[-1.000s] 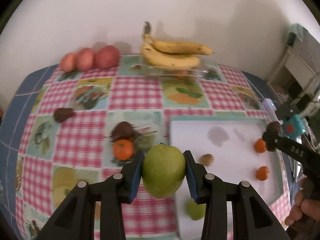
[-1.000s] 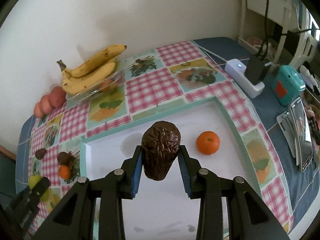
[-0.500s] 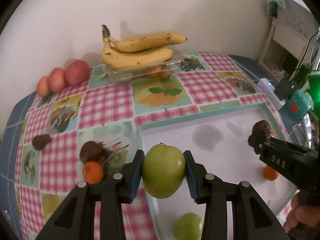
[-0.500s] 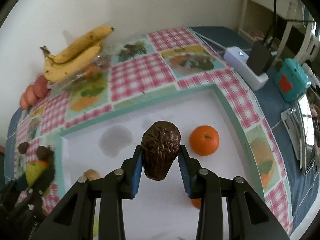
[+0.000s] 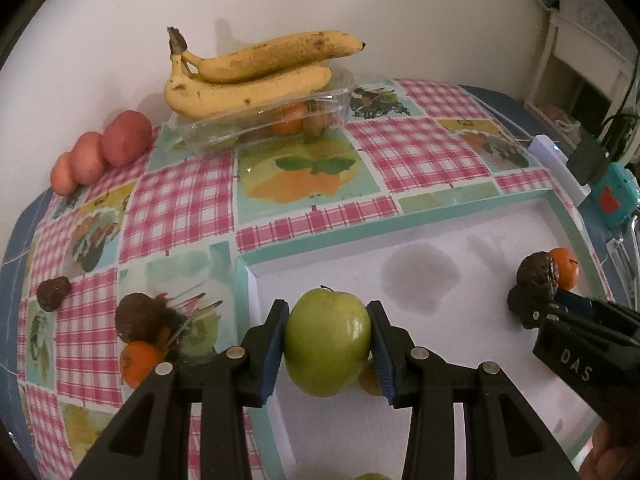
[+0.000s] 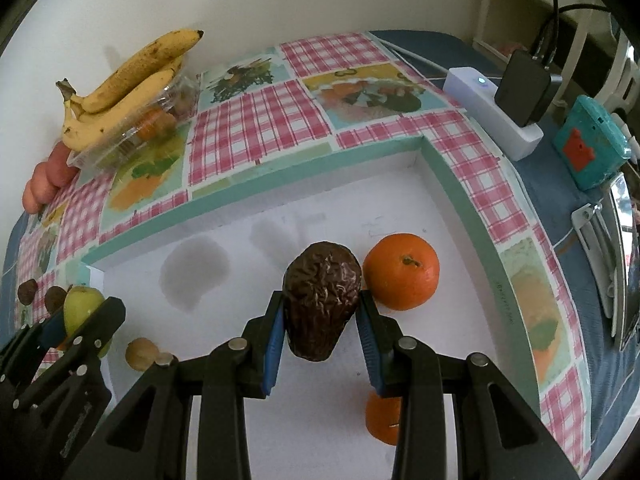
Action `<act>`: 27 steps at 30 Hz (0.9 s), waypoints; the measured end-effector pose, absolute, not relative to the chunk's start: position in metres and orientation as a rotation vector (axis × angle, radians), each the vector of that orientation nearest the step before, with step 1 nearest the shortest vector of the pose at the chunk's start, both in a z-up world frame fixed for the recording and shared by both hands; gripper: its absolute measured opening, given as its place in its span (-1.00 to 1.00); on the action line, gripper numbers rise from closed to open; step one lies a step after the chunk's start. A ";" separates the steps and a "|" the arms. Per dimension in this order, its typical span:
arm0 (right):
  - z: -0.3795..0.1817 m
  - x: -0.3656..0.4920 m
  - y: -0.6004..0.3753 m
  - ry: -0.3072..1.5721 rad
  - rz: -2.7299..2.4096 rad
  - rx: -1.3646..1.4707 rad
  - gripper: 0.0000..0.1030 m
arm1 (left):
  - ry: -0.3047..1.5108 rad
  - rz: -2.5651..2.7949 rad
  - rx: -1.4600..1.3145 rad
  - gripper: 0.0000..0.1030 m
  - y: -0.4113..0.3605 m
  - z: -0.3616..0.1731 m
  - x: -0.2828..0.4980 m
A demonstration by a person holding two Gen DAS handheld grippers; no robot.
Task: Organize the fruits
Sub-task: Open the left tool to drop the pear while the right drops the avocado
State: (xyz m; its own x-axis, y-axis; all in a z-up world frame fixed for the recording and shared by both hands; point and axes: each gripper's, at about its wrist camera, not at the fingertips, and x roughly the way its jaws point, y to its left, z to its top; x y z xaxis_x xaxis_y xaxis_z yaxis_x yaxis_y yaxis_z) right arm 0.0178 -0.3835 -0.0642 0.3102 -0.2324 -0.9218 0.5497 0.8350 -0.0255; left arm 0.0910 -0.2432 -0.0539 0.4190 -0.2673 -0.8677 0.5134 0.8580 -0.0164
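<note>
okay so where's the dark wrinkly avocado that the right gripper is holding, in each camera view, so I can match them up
Left wrist view: far right, the avocado sits in the right gripper, just in front of a tangerine.
Right wrist view: centre, the avocado is clamped between the blue pads; the tangerine is close on its right.
Shared landmark: the bananas by the wall.

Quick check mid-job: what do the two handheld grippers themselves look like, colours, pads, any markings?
Both the left gripper and right gripper are matte black plastic with two angular fingers, blue ribbed pads on the inner faces, silver round bolt heads and triangular cut-outs. The right gripper's side reads "DAS" in pale letters in the left wrist view. No cables or sleeves show.
</note>
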 end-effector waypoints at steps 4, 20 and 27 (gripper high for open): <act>-0.066 0.019 -0.383 1.154 -0.528 0.293 -0.29 | 1.051 -0.487 0.256 -0.18 -0.243 -0.061 0.095; -0.068 0.021 -0.377 1.157 -0.532 0.227 -0.28 | 1.071 -0.487 0.243 -0.17 -0.242 -0.064 0.098; -0.067 0.020 -0.379 1.157 -0.528 0.239 -0.26 | 1.060 -0.483 0.229 0.03 -0.240 -0.050 0.095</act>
State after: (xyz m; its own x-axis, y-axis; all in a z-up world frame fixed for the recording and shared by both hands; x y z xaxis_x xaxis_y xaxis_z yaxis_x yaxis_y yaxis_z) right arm 0.0201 -0.3793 -0.0671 0.2986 -0.2723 -0.9147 0.5123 0.8544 -0.0871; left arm 0.0951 -0.2400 -0.0503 0.3972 -0.2696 -0.8772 0.4851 0.8731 -0.0487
